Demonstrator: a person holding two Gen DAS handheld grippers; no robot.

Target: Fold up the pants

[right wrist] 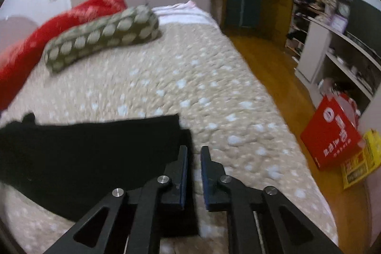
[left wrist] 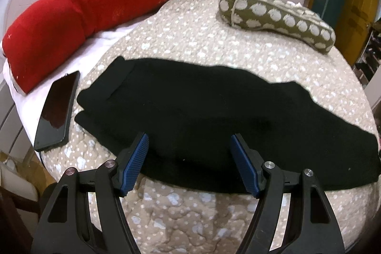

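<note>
The black knit fabric pants [left wrist: 202,111] lie flat on the beige quilted bed [left wrist: 190,44], stretched lengthwise from left to right. At the left end they are doubled into two stacked layers, and a narrower part [right wrist: 83,154] runs to the right end.

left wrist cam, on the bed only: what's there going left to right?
Phone → black pants → spotted olive bolster at the far right. The red bolster spans too much of the width to place.
</note>
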